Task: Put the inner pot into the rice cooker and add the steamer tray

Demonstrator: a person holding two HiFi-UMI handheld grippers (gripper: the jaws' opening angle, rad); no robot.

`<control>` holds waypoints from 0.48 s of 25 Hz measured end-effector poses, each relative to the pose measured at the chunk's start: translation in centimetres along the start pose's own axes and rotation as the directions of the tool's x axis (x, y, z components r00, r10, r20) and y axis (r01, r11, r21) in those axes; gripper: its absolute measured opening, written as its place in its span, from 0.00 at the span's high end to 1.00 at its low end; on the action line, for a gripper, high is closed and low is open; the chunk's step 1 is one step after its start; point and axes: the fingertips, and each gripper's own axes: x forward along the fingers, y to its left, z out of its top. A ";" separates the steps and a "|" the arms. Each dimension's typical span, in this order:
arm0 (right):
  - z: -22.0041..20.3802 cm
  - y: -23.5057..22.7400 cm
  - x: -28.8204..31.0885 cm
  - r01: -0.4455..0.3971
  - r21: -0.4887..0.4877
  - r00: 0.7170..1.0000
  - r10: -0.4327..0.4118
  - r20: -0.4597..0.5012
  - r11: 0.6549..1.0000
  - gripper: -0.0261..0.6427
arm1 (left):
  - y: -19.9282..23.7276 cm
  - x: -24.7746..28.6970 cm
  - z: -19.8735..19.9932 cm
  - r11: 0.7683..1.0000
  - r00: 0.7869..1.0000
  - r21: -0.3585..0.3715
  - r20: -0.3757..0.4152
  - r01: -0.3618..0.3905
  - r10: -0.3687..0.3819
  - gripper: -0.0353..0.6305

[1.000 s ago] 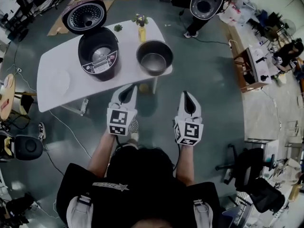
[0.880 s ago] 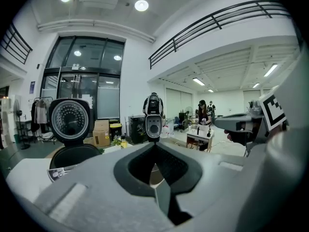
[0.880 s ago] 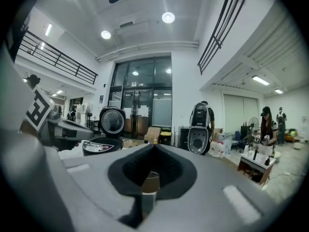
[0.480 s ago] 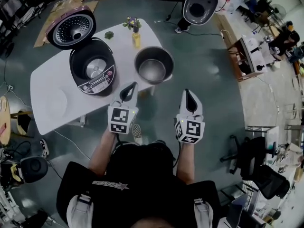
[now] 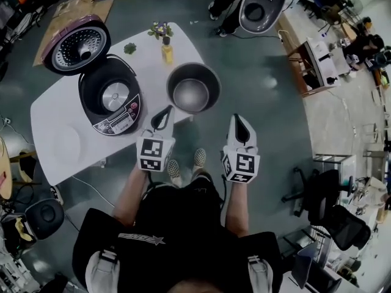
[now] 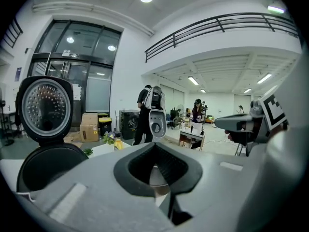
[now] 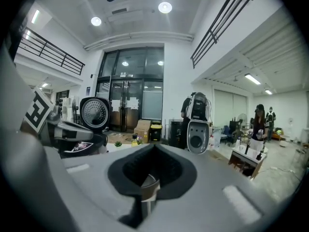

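From the head view, the left gripper (image 5: 165,110) has its jaws pressed together with nothing in them; the right gripper (image 5: 239,118), just beside it, is the same, closed and empty. The inner pot (image 5: 193,94) stands upright on the white table (image 5: 46,112), just ahead of the left gripper's tip and a little to its right; from the right gripper it is ahead and to the left, and neither gripper touches it. The rice cooker (image 5: 85,90) sits ahead and to the left of the left gripper, with its lid (image 5: 76,44) swung open on the far side and its well holding no pot. A yellow bottle (image 5: 166,54) stands beyond the pot. Well to the left of the left gripper a pale round shape (image 5: 66,145) lies on the table; it may be the steamer tray, but it is too faint to tell.

In the left gripper view, the left gripper (image 6: 154,144) shows its jaws meeting at the tip; a sliver of the inner pot (image 6: 157,175) shows through the opening behind the tip; the rice cooker (image 6: 46,166) is to the left with its lid (image 6: 46,105) raised; the right gripper (image 6: 246,124) is level at the right.

In the right gripper view, the right gripper (image 7: 154,146) is likewise closed on nothing; part of the inner pot (image 7: 147,182) shows through its opening; the left gripper (image 7: 63,129) is at the left, with the cooker's lid (image 7: 94,112) beyond it.
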 end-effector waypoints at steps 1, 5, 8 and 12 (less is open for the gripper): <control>-0.3 -0.1 0.6 -0.007 0.002 1.000 0.007 -0.008 1.000 0.95 | 0.2 0.5 -0.2 1.000 1.000 -0.004 -0.008 -0.004 0.004 0.93; -1.8 -1.0 3.9 -0.044 0.014 0.998 0.044 -0.042 0.999 0.95 | 0.8 2.8 -1.4 0.999 0.999 -0.020 -0.041 -0.030 0.029 0.93; -2.8 -1.5 6.7 -0.073 0.025 0.995 0.074 -0.071 0.997 0.95 | 1.6 4.6 -2.3 0.998 0.995 -0.042 -0.078 -0.057 0.053 0.93; -4.6 -1.9 10.4 -0.112 0.029 0.987 0.115 -0.114 0.993 0.95 | 2.6 7.3 -3.3 0.995 0.992 -0.064 -0.106 -0.078 0.071 0.93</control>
